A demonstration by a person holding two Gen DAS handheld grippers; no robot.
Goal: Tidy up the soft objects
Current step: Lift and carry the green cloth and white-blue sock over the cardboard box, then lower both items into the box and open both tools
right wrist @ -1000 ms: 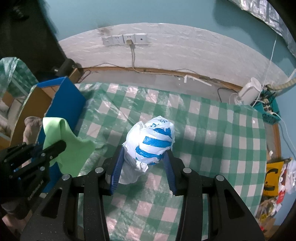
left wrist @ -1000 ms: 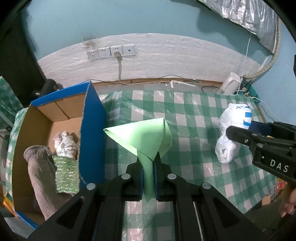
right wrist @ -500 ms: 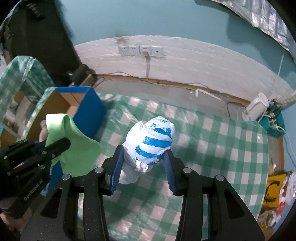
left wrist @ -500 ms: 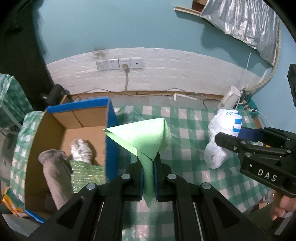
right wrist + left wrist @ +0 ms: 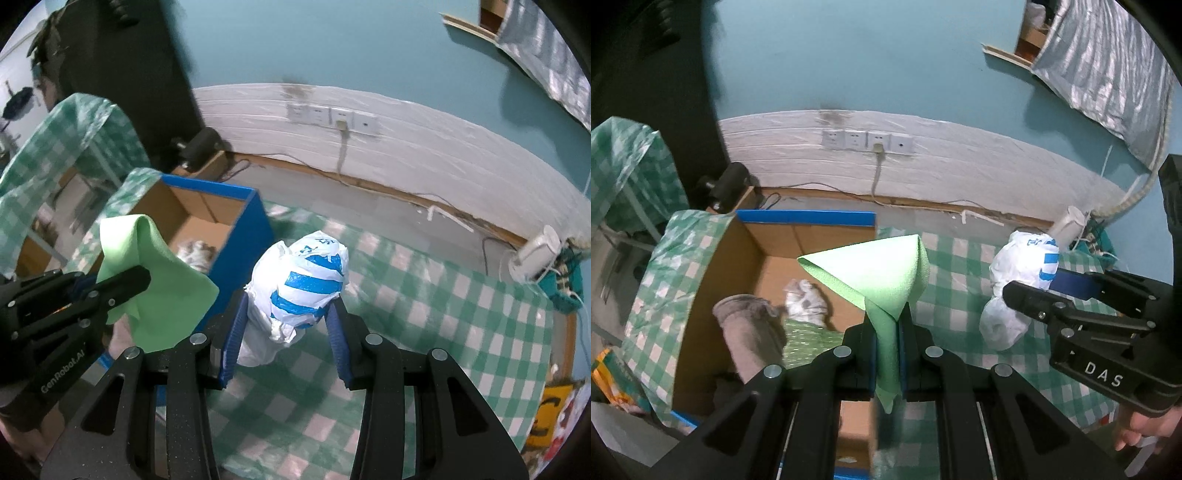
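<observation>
My left gripper [image 5: 886,332] is shut on a folded green cloth [image 5: 882,273], which stands up from the jaws over the right wall of the blue cardboard box [image 5: 809,218]. My right gripper [image 5: 284,317] is shut on a white plastic bag with blue stripes [image 5: 310,280], held above the checked table just right of the box [image 5: 221,192]. In the left wrist view the bag [image 5: 1019,273] and the right gripper [image 5: 1052,291] show at the right. In the right wrist view the cloth [image 5: 155,280] and the left gripper [image 5: 122,284] show at the left.
Inside the box lie a grey sock [image 5: 750,328], a white crumpled bundle [image 5: 805,299] and a green glittery piece [image 5: 809,343]. A green-and-white checked cloth [image 5: 424,314] covers the table. Wall sockets [image 5: 868,140] and a cable run behind; a white kettle [image 5: 535,254] stands far right.
Both grippers have risen and shifted left toward the box, still holding the cloth and the bag. More of the box's inside now shows under the green cloth.
</observation>
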